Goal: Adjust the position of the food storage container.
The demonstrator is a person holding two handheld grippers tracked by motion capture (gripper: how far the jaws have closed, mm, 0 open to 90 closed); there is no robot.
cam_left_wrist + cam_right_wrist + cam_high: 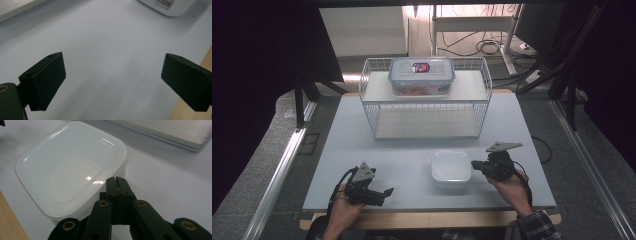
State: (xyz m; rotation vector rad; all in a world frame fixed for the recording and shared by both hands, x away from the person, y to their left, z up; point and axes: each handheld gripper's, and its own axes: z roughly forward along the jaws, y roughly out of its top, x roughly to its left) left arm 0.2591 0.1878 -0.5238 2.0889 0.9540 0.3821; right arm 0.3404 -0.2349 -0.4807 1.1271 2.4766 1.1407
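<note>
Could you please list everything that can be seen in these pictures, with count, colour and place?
Table: one, pale grey top, centre.
Wire basket: one, white, far middle of table.
Lidded container: one, clear with blue-edged lid, on top of the basket.
Shallow dish: one, white, near edge, right of centre.
Left gripper: one, black, near left, fingers wide apart, nothing between them.
Right gripper: one, black, beside the dish's right edge, fingers shut together.
Hands: two, holding the grippers from the near edge.
</note>
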